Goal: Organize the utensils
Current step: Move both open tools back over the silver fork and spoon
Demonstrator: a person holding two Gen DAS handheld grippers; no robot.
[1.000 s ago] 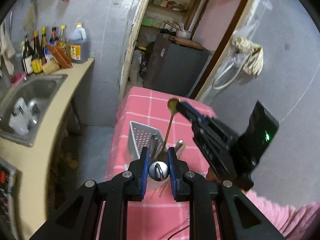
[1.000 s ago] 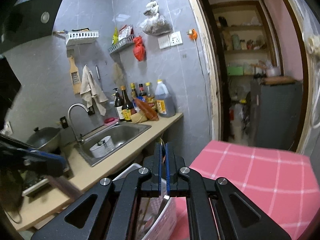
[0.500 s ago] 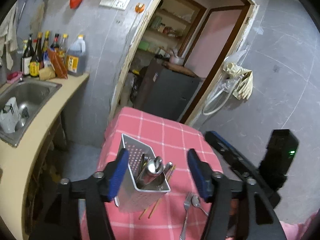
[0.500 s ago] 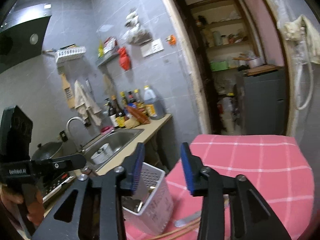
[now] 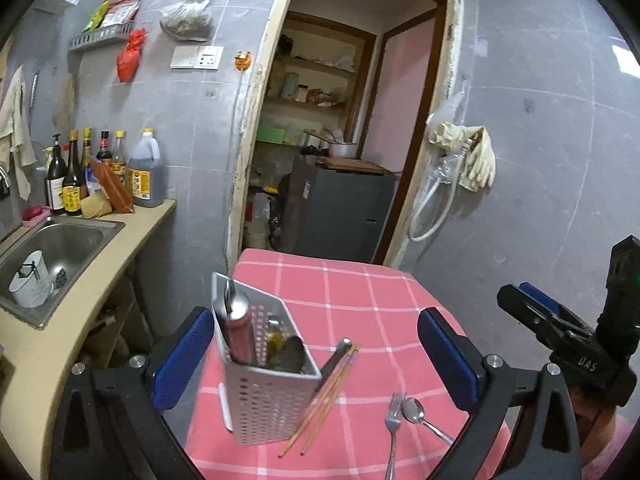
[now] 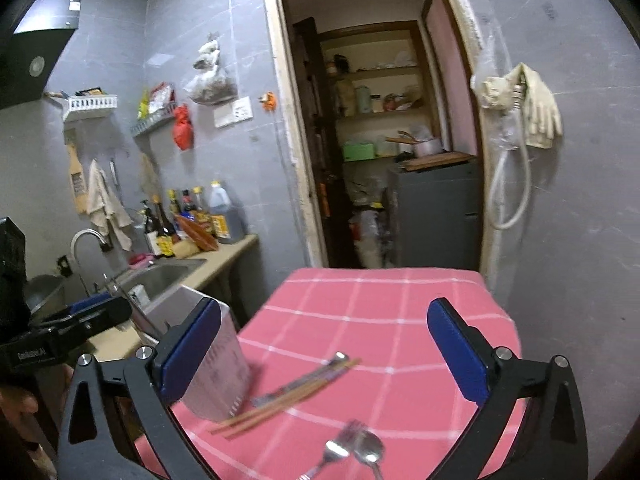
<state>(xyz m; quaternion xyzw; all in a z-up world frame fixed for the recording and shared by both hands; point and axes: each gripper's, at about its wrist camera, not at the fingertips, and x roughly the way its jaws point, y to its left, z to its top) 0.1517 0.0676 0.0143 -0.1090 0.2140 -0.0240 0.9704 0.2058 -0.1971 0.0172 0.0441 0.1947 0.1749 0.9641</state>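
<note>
A perforated metal utensil holder (image 5: 266, 392) stands on the pink checked table (image 5: 360, 292) and holds several utensils, among them a large steel spoon (image 5: 238, 328). Wooden chopsticks (image 5: 324, 398) and a dark-handled knife (image 5: 334, 360) lie beside it. A fork (image 5: 392, 420) and a spoon (image 5: 420, 414) lie at the front. My left gripper (image 5: 316, 356) is open and empty above the holder. My right gripper (image 6: 324, 346) is open and empty above the chopsticks (image 6: 288, 398), with the holder (image 6: 218, 364) at its left finger and the fork (image 6: 332, 450) and spoon (image 6: 370, 450) below.
A counter with a steel sink (image 5: 56, 248) and sauce bottles (image 5: 100, 172) runs along the left. A doorway to a pantry with a grey cabinet (image 5: 344, 212) lies behind the table. Gloves and a hose (image 5: 460, 168) hang on the right wall.
Both grippers were shut on utensils over the holder, then opened and pulled back. The utensils now stand in the holder. Both jaws have spread wider since half a second ago.
</note>
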